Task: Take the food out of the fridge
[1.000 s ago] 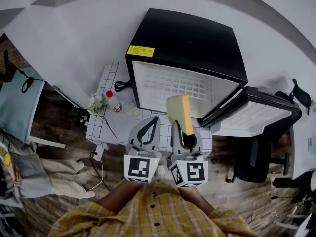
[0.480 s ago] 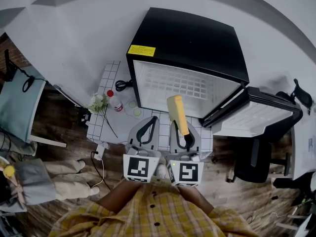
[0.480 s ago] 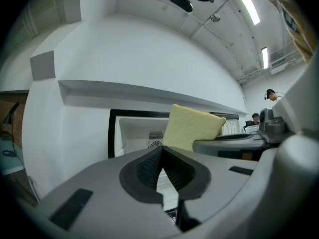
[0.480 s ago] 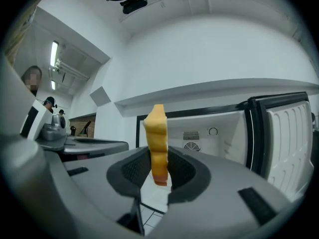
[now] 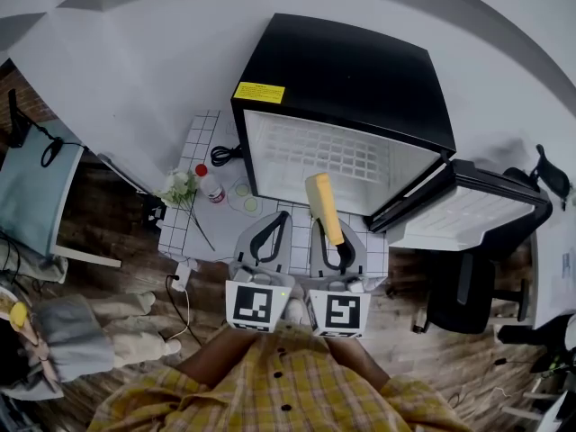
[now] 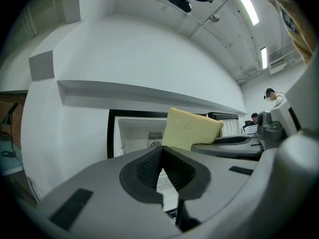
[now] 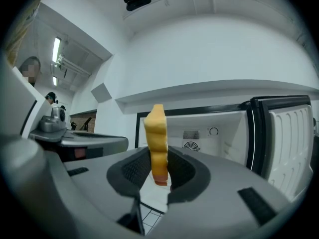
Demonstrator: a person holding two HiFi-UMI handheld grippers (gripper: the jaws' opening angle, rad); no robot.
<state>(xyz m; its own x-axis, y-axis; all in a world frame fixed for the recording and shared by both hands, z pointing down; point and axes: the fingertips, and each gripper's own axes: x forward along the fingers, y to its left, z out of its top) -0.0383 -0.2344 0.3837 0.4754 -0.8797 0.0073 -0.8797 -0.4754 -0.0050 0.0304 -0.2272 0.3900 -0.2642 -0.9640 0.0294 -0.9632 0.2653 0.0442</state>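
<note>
Food, a yellow slice [image 7: 155, 133], stands upright in the right claw [image 7: 158, 169], whose pads pinch its lower edge, just outside the fridge. Beside it, the left claw [image 6: 162, 166] is closed on nothing. The slice looks light and soft, likely to dent or bend, so a gentle hold low across its flat faces suits. Below lies the tiled worktop [image 5: 200, 142]. Beyond it, the black fridge [image 5: 342, 70] stands open, its door [image 5: 468, 210] swung aside.

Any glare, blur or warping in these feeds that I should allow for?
Head view: heavy fisheye, wall bowed, fridge sharp, evenly lit. Left gripper view: ceiling lights flare upper right, corners dark. Right gripper view: yellow slice crisp, black vignette around.
</note>
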